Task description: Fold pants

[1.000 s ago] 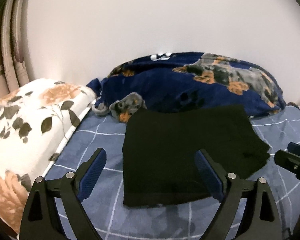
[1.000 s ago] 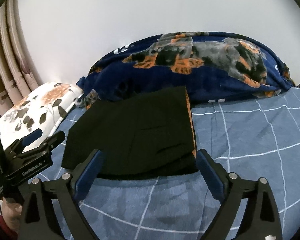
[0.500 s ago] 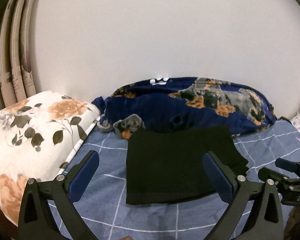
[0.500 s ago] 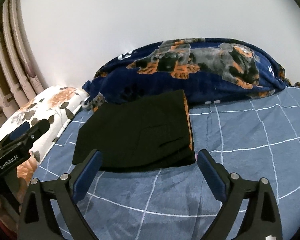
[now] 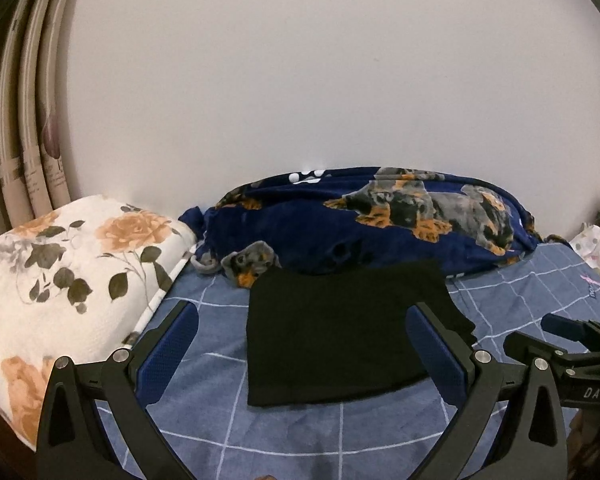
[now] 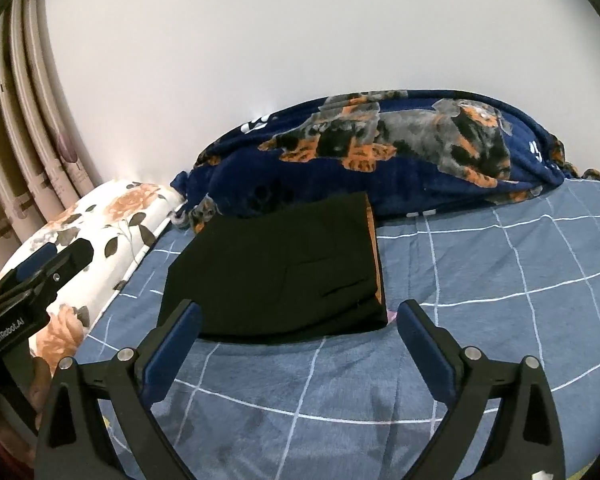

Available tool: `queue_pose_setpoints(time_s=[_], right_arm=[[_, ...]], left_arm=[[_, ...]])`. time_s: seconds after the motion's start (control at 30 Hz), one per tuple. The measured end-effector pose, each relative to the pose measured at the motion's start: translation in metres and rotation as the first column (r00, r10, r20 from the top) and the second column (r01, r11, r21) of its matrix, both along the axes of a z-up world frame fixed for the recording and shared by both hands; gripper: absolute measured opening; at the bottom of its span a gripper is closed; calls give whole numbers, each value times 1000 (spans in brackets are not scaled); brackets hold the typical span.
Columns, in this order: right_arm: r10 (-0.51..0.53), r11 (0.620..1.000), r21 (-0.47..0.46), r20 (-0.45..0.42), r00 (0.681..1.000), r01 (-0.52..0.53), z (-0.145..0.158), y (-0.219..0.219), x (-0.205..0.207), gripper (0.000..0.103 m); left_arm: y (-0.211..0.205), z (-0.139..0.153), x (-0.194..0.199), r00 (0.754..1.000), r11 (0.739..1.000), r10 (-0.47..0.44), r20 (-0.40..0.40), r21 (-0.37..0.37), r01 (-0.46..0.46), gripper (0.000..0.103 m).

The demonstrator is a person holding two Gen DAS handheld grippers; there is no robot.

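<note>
Left wrist view: bed point(image 5: 540, 288) fills the lower half, blanket point(image 5: 380, 216) at 12 o'clock, pillow point(image 5: 68, 264) at 9. Pants point(image 5: 340, 336) lie centre as a flat folded rectangle, touching the blanket. Left gripper point(image 5: 302, 344) and right gripper point(image 6: 298, 338) gape wide, empty, clear of the cloth. Folding looks finished; next, probably only pulling away.

Bed point(image 5: 380, 436) with blue checked sheet, seen from both wrist views.
Folded black pants point(image 5: 340, 332) lie flat mid-sheet; a navy dog-print blanket point(image 5: 380, 220) is bunched along the wall behind them, touching their far edge; a floral pillow point(image 5: 68, 280) lies at left.
</note>
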State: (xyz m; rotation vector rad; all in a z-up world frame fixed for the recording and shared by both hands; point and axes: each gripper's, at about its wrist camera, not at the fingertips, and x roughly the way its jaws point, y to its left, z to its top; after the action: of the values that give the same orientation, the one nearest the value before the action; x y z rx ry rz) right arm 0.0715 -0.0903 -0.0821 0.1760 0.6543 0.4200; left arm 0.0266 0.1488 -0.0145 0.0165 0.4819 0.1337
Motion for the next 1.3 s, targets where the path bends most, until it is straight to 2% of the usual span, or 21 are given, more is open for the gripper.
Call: queue_pose_setpoints(time_s=[0.57,0.83,0.97,1.3], right_arm=[[0,1000,4,30,1000,0,19,0,-16,101],[3,1000,12,46,999,-3,26,-3,-21,101],[-3,1000,17,51,999,2,27,-6,-25,101],[-9,1000,24,45,999,8,26,-13,-27,102]], left_arm=[[-7,21,-23,997,999,29,68,35,-31,103],[-12,35,-34,993,999,44,108,20,-47,103],[-11,41,-40,991,999,32,132,-11,-31,103],[-24,47,-42,990,1000,3,138,23,-6,103]])
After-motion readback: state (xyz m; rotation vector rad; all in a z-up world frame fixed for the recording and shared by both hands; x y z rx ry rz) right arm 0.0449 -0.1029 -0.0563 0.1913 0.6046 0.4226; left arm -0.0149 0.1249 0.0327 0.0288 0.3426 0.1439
